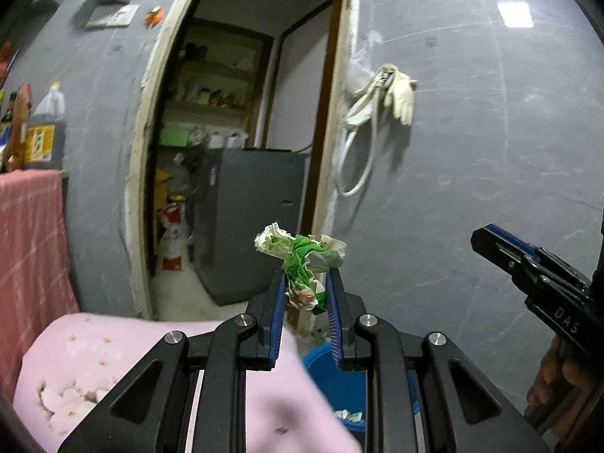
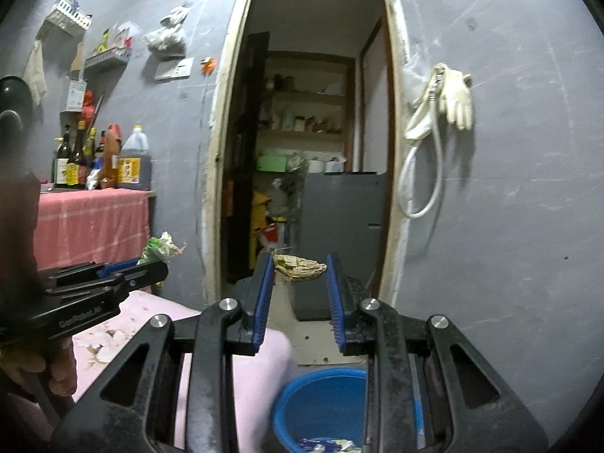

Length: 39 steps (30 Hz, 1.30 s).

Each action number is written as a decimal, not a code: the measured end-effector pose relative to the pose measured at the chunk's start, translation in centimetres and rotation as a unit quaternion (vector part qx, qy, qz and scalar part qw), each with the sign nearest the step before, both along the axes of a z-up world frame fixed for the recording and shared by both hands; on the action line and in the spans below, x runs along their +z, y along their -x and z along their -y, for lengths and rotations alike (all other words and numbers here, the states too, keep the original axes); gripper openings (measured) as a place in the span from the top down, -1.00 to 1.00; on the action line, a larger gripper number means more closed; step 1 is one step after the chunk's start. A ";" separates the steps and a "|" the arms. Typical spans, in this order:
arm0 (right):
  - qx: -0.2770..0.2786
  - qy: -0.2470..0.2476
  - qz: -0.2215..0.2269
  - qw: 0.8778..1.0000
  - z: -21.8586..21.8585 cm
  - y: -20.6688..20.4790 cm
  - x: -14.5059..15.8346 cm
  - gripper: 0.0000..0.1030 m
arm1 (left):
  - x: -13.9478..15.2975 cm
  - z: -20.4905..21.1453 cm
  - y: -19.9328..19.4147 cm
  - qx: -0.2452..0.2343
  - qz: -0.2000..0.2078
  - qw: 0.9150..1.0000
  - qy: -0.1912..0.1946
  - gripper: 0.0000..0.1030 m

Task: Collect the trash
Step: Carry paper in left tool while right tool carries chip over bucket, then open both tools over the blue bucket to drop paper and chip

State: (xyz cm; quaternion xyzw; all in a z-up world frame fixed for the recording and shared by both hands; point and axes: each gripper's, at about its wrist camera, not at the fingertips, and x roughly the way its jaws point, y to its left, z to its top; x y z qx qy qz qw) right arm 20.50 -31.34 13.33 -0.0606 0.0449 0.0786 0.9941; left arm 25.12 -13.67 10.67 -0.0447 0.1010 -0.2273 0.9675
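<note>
The left gripper (image 1: pixel 305 275) pinches a crumpled green-and-white wrapper (image 1: pixel 300 260) between its 2 fingers, standing upright, its top flaring sideways. The right gripper (image 2: pixel 300 264) clamps a tan husk (image 2: pixel 300 267) lying crosswise, above the blue bucket (image 2: pixel 321 404).

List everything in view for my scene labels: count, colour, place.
crumpled green-and-white wrapper: one, held in left gripper
dry tan husk scrap: one, held in right gripper
round blue plastic bucket: one, floor below, scraps inside
pink tabletop: one, lower left
pale rubber gloves: hanging right of doorway
dark jug: one, red-clothed counter
grey cabinet: one, beyond doorway
</note>
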 end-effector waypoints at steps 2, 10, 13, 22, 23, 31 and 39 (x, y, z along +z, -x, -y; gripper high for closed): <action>-0.007 -0.004 -0.001 1.000 1.2 0.1 -0.2 0.46 | 0.0 1.0 0.2 -0.005 0.006 1.000 -0.005 0.66; -0.030 -0.025 -0.017 0.999 5.1 0.0 -2.0 0.46 | -0.6 5.7 -0.4 -0.027 0.002 0.999 -0.035 0.66; -0.034 -0.039 -0.037 0.998 6.5 -0.6 -3.3 0.45 | -1.5 7.2 -1.3 -0.038 -0.017 0.998 -0.044 0.66; -0.036 -0.084 -0.112 0.989 9.8 -3.3 -8.5 0.45 | -6.3 11.6 -6.1 -0.054 -0.141 0.985 -0.079 0.66; -0.037 -0.095 -0.125 0.987 10.2 -3.7 -9.4 0.45 | -6.8 12.1 -6.6 -0.057 -0.153 0.983 -0.084 0.66; -0.046 -0.135 -0.193 0.971 11.3 -6.3 -14.7 0.44 | -11.6 14.3 -10.6 -0.066 -0.241 0.963 -0.104 0.66; -0.057 -0.150 -0.222 0.962 12.2 -7.2 -16.9 0.44 | -14.7 14.5 -13.3 -0.070 -0.298 0.946 -0.104 0.64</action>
